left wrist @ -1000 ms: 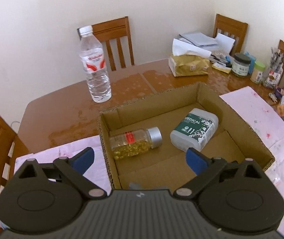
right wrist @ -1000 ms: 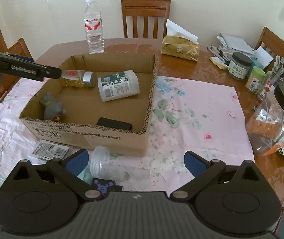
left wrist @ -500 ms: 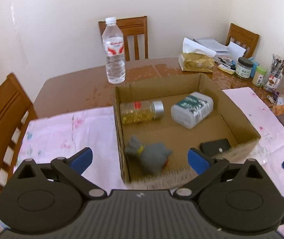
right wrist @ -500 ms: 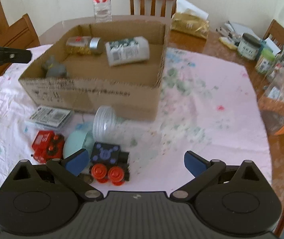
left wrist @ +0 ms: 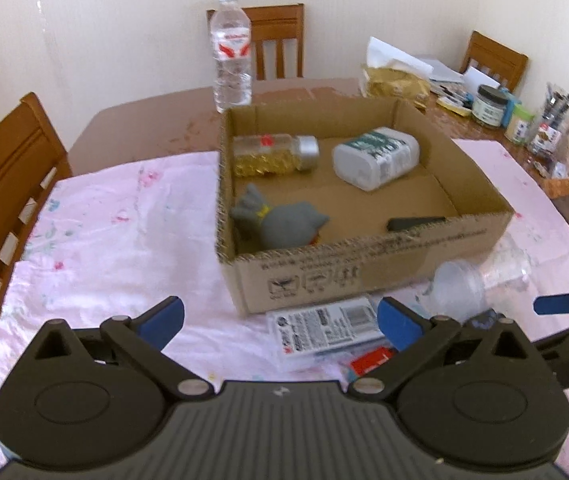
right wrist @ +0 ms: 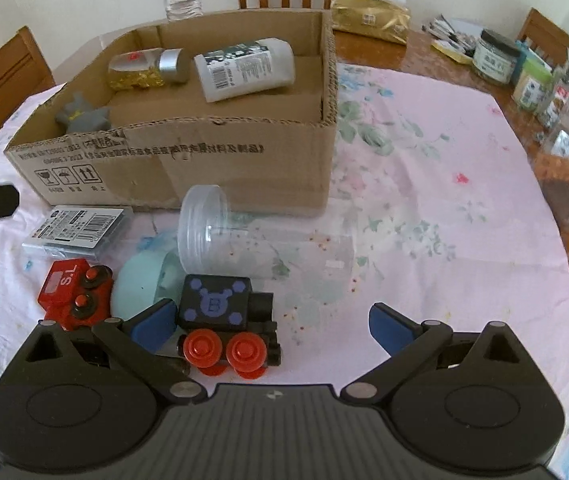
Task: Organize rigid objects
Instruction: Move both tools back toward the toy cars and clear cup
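Note:
A cardboard box (right wrist: 188, 160) (left wrist: 364, 264) holds a capsule jar (right wrist: 144, 68), a white bottle (right wrist: 244, 66), a grey toy (right wrist: 82, 118) and a black object (left wrist: 414, 223). In front of it lie a clear jar (right wrist: 244, 236), a teal bowl (right wrist: 140, 284), a packet (right wrist: 80, 226), a red toy block (right wrist: 72, 292) and a black toy train (right wrist: 224, 316). My right gripper (right wrist: 272, 324) is open, low over the train, which sits by its left finger. My left gripper (left wrist: 280, 320) is open and empty, above the packet (left wrist: 324, 330).
A pink flowered cloth (right wrist: 424, 200) covers the table. A water bottle (left wrist: 231, 50) stands behind the box. A gold tissue pack (right wrist: 368, 18), jars (right wrist: 496, 56) and clutter fill the right side. Wooden chairs (left wrist: 0, 184) surround the table.
Both grippers have pulled back from the box toward the near table edge. The right one has come down toward the toys in front of the box. Both stayed open.

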`<act>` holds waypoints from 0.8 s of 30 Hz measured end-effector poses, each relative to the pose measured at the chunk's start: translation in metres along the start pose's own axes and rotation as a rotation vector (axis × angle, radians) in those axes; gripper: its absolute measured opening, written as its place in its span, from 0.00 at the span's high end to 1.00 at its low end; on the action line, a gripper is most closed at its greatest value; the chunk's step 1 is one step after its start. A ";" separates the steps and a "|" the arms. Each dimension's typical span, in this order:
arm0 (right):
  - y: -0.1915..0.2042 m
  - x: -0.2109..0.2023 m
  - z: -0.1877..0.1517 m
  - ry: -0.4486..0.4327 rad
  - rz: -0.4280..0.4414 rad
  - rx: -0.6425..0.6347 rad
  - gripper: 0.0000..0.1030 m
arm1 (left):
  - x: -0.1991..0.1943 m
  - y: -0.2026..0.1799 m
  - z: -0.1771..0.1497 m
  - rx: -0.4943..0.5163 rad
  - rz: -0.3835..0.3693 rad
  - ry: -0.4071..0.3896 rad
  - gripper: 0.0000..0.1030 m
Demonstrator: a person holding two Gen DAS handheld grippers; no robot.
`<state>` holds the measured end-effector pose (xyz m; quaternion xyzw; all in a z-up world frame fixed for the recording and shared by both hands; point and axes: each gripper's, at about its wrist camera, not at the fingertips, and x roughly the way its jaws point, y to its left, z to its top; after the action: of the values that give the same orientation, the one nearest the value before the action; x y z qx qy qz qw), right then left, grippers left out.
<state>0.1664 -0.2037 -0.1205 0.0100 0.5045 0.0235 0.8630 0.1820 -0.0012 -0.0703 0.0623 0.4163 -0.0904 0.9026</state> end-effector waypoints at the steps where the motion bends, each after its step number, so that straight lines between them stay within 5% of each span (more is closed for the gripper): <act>1: -0.002 0.001 -0.001 0.006 0.000 0.003 0.00 | 0.000 -0.002 -0.001 0.005 -0.004 0.004 0.01; 24: -0.068 -0.005 -0.033 0.035 -0.135 0.099 0.00 | 0.025 -0.051 -0.023 0.078 -0.081 0.094 0.01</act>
<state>0.1371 -0.2716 -0.1349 0.0183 0.5196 -0.0598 0.8521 0.1697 -0.0495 -0.1059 0.0848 0.4564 -0.1400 0.8746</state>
